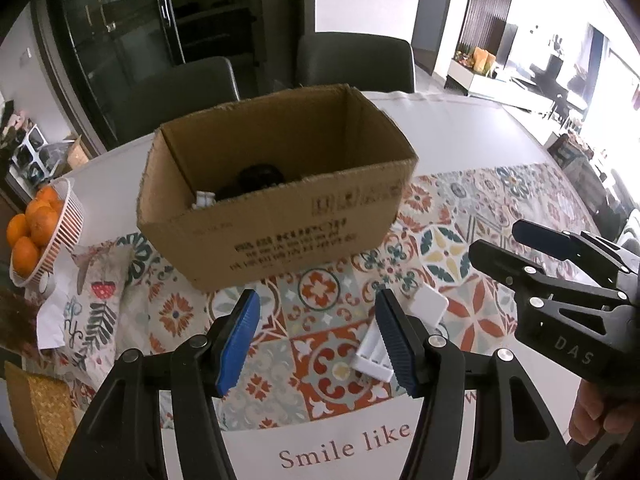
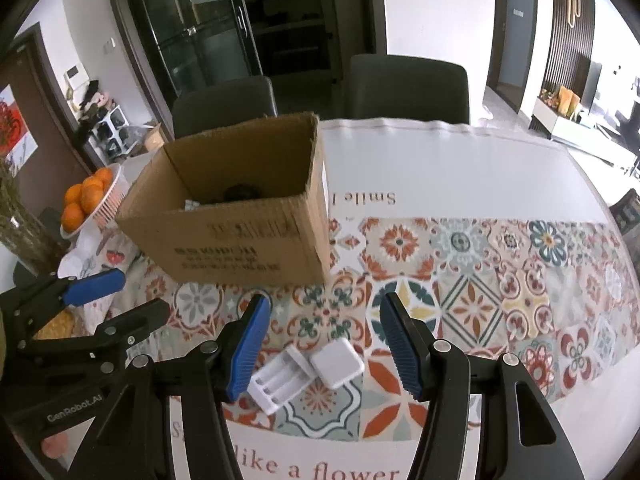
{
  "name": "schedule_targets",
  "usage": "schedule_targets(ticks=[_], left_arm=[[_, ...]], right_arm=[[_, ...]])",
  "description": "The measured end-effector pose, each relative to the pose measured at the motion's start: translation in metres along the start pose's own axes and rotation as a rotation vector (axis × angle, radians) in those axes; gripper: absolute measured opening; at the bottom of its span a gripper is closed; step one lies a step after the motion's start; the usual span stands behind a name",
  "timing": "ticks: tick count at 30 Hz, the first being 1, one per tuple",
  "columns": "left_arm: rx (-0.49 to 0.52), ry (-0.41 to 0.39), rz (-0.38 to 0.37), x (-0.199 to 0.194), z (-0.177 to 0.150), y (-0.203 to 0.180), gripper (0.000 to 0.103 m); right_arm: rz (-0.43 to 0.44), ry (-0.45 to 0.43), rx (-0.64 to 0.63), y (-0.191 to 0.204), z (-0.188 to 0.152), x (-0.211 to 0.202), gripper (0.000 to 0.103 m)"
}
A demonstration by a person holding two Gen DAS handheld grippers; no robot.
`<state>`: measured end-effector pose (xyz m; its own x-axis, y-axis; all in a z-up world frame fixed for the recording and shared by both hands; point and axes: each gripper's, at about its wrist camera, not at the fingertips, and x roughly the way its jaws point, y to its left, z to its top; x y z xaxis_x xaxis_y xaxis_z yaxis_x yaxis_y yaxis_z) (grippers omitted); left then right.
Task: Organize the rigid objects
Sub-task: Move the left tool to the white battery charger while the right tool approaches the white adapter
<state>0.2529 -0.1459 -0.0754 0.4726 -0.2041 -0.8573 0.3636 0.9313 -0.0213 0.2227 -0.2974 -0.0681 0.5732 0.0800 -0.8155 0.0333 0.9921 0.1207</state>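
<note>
An open cardboard box [image 1: 276,216] [image 2: 236,236] stands on the patterned tablecloth, with a dark object [image 1: 260,178] and something white inside. Two white plastic pieces lie in front of it: a ribbed holder [image 2: 280,380] [image 1: 374,354] and a small square block [image 2: 338,362] [image 1: 430,304]. My right gripper [image 2: 322,340] is open and hovers just above them, both pieces between its blue pads [image 2: 250,344] without touching. My left gripper [image 1: 318,332] is open and empty, its right pad beside the holder. Each gripper shows in the other's view: the right gripper [image 1: 516,248] and the left gripper [image 2: 136,296].
A white basket of oranges [image 1: 36,228] [image 2: 92,200] sits at the table's left edge, over a crumpled cloth [image 1: 96,296]. Two dark chairs [image 2: 404,88] stand behind the table. A woven mat [image 1: 40,412] lies at the near left. A hand [image 1: 604,420] holds the right gripper.
</note>
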Motion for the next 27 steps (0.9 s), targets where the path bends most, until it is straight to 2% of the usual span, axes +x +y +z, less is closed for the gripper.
schedule_targets(ticks=[27], left_arm=[[0.048, 0.132, -0.072, 0.045, -0.059, -0.045, 0.058]], right_arm=[[0.073, 0.076, -0.093, -0.016, -0.060, 0.021, 0.059]])
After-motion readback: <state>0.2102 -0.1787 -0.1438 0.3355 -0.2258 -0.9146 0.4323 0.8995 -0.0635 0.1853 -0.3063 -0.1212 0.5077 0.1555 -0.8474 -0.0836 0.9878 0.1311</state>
